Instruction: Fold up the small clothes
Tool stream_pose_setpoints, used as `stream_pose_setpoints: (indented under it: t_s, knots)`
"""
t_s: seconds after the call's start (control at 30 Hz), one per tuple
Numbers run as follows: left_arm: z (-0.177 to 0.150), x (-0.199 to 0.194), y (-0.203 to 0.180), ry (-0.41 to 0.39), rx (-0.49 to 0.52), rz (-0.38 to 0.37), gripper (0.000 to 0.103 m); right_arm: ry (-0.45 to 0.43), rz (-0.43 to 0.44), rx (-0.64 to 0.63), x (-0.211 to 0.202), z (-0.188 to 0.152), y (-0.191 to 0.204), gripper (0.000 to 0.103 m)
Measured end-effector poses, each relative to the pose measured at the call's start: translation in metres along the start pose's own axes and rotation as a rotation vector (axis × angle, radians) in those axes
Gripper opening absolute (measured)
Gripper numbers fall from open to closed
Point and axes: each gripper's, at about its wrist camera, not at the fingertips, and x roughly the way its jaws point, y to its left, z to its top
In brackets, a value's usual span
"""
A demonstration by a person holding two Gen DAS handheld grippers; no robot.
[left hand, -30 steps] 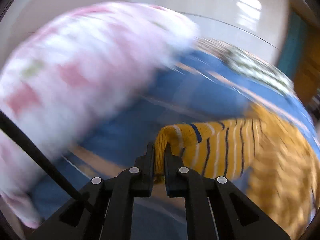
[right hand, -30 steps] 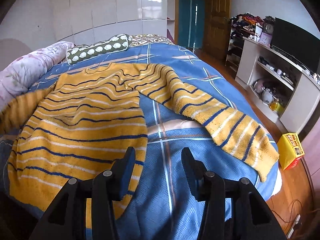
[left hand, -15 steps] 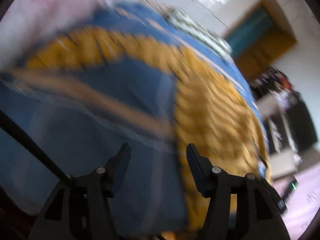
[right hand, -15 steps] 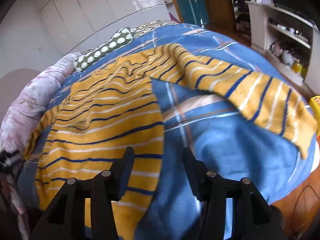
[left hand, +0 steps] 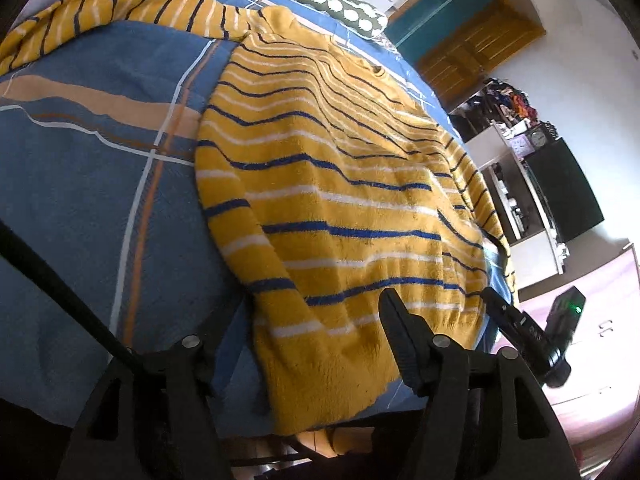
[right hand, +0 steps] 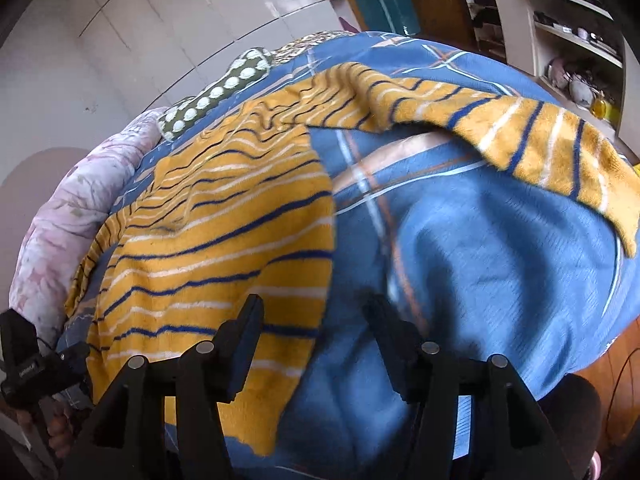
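Where spread: sweater [left hand: 340, 200], right sleeve [right hand: 540, 140].

I see a bed [left hand: 80, 184] covered with a blue plaid bedspread [right hand: 480, 240] crossed by tan, white and orange lines. A yellow sweater with blue and white stripes [left hand: 340, 200] lies flat on it, both sleeves spread out to the sides. At the head of the bed lie a green pillow with white spots [right hand: 224, 88] and a pink floral quilt [right hand: 72, 216].
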Motion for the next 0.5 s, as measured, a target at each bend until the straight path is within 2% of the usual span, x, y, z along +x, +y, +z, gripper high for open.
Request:
stream_pose_setpoints:
  t_s: [0.03, 0.07, 0.1, 0.13, 0.17, 0.2, 0.27, 0.43, 0.5]
  knots:
    - [0.004, 0.002, -0.002, 0.01, 0.011, 0.024, 0.04, 0.008, 0.012, -0.015, 0.002, -0.002, 0.008, 0.062]
    - [0.003, 0.002, -0.005, 0.025, 0.024, 0.067, 0.007, 0.016, 0.015, -0.027, 0.003, -0.003, 0.013, 0.062]
    - [0.005, 0.004, -0.007, 0.045, 0.025, 0.101, 0.008, 0.026, 0.01, -0.043, 0.006, -0.004, 0.019, 0.059]
    - [0.007, 0.002, -0.006, 0.04, 0.008, 0.099, 0.008, 0.038, 0.004, -0.059, 0.008, -0.003, 0.025, 0.054]
    - [0.008, -0.002, -0.007, 0.027, -0.002, 0.099, 0.007, 0.053, 0.008, -0.065, 0.009, -0.001, 0.028, 0.03]
    - [0.009, -0.011, -0.008, 0.006, 0.0, 0.112, 0.007, 0.065, 0.009, -0.065, 0.009, -0.001, 0.028, 0.02]
    - [0.007, -0.029, -0.009, -0.029, 0.001, 0.123, 0.007, 0.078, 0.029, -0.047, 0.004, 0.001, 0.026, 0.011]
    - [-0.018, -0.079, 0.003, -0.088, -0.053, 0.11, 0.007, 0.137, 0.139, -0.022, -0.02, -0.017, 0.019, 0.009]
    - [-0.03, -0.087, 0.011, -0.096, -0.061, 0.142, 0.003, 0.161, 0.139, -0.035, -0.023, -0.032, 0.019, 0.009]
